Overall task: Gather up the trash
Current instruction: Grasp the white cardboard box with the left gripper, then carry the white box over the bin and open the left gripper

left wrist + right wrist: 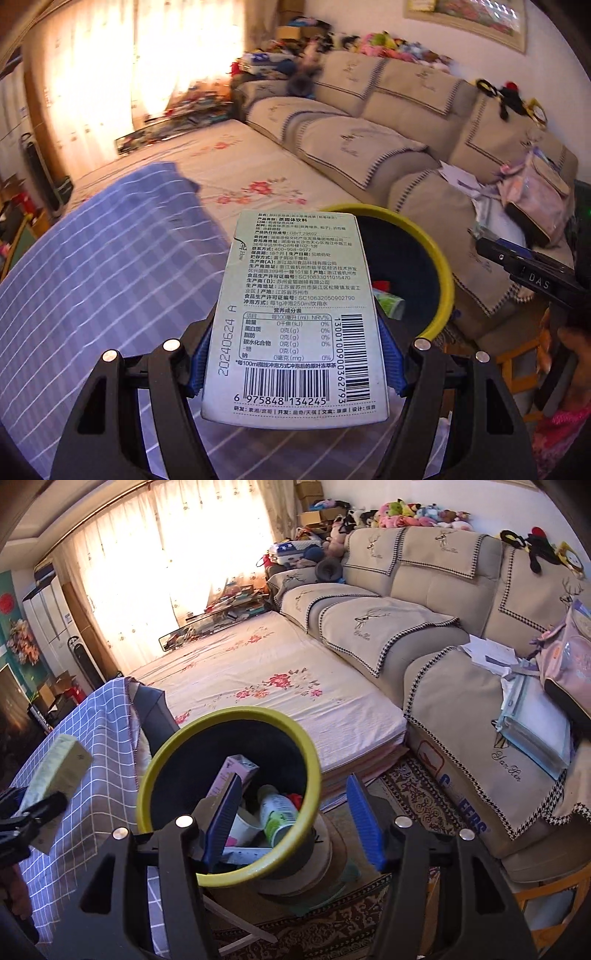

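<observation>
My left gripper (295,354) is shut on a pale green tea carton (295,314), printed side up, held above the checked cloth next to the bin. The yellow-rimmed dark bin (439,266) sits just beyond the carton. In the right wrist view the bin (162,760) holds a pink box (236,771), a green-white bottle (277,812) and other scraps. My right gripper (293,812) is open and empty, hovering over the bin's near right rim. The carton (59,768) in the left gripper shows at the left edge.
A table with blue checked cloth (92,760) stands left of the bin. A flowered mattress (266,679) lies behind it. A beige sofa (461,664) with papers and a bag runs along the right. A patterned rug (406,797) covers the floor.
</observation>
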Demonstrator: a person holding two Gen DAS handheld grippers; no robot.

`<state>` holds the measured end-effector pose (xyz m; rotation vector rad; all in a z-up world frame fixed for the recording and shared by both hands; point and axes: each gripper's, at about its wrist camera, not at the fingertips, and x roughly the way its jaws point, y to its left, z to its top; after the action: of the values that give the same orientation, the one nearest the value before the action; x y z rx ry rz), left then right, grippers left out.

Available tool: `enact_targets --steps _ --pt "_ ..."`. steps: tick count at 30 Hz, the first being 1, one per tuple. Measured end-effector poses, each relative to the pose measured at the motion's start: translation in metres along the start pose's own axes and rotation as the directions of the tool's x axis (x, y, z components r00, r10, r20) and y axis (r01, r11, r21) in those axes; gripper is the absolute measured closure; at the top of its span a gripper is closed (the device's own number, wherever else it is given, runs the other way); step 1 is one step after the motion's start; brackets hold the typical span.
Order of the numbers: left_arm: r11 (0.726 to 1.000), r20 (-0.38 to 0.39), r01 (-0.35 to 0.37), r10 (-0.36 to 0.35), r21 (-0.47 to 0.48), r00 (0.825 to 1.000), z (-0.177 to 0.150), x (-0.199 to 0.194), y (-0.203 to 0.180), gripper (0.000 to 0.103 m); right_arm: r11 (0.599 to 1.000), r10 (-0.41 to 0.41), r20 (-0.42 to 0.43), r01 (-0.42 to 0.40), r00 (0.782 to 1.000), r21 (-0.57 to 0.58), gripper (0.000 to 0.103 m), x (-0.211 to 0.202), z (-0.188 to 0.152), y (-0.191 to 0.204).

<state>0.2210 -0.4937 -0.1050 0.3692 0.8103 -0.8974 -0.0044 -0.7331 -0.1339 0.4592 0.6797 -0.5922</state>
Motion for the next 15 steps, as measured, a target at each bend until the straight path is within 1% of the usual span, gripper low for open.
enact_targets --steps 3,4,7,10,13,15 --pt "0.999 -0.050 0.035 -0.033 0.029 0.998 0.014 0.027 -0.027 0.032 1.000 -0.002 -0.006 0.002 1.000 0.017 0.047 0.001 -0.001 -0.011" --pt "0.999 -0.064 0.039 -0.036 0.035 0.997 0.012 0.034 -0.034 0.032 1.000 -0.001 -0.007 0.001 1.000 0.021 0.047 0.002 -0.002 -0.014" --pt "0.997 -0.112 0.055 -0.050 0.046 0.992 0.025 0.063 -0.051 0.032 1.000 -0.004 -0.011 0.005 1.000 0.030 0.047 0.002 -0.004 -0.021" --pt "0.996 -0.152 0.069 -0.060 0.049 0.987 0.034 0.090 -0.059 0.032 0.999 -0.010 -0.009 0.010 1.000 0.040 0.046 0.001 -0.004 -0.027" --pt "0.996 -0.180 0.056 -0.043 0.066 0.983 0.034 0.110 -0.062 0.032 0.999 -0.019 -0.002 0.019 1.000 0.050 0.045 -0.001 -0.004 -0.031" --pt "0.998 -0.196 0.049 -0.039 0.049 0.980 0.037 0.123 -0.062 0.031 0.998 -0.025 0.001 0.025 1.000 0.052 0.044 -0.003 -0.003 -0.034"
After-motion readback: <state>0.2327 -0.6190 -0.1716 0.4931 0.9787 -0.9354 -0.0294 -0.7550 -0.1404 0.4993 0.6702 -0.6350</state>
